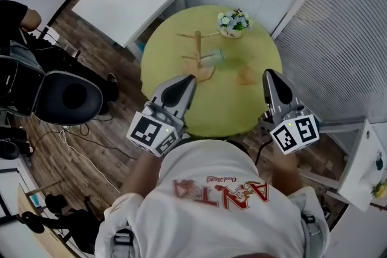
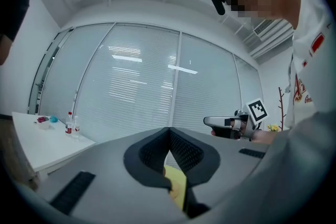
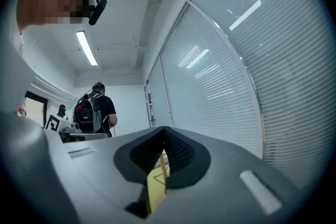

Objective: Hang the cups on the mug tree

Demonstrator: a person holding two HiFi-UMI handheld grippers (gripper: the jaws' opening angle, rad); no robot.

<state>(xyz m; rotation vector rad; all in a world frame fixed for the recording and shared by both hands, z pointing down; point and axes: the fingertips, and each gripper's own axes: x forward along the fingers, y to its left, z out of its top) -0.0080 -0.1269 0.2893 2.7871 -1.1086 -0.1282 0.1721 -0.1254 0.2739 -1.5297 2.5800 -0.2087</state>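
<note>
**A:** Progress on the hanging?

**B:** Early, by my reading. The mug tree stands near the middle of the round table with its upper pegs bare. A pale cup sits right against the post by a lower peg. Hung there or only lying beside it, I can't tell from your head view. An orange cup is down on the tabletop, right of the tree and apart from it, so that one at least is left to do.

**A:** And my tools?

**B:** Your left gripper has its jaws pressed together with nothing between them. Your right gripper is the same, closed and empty. Both are raised at the near edge of the table, pointing towards the tree and short of either cup.

**A:** Anything inside things?

**B:** The cups are too small to see into. The flower pot behind the tree holds a small bunch of flowers.
</note>
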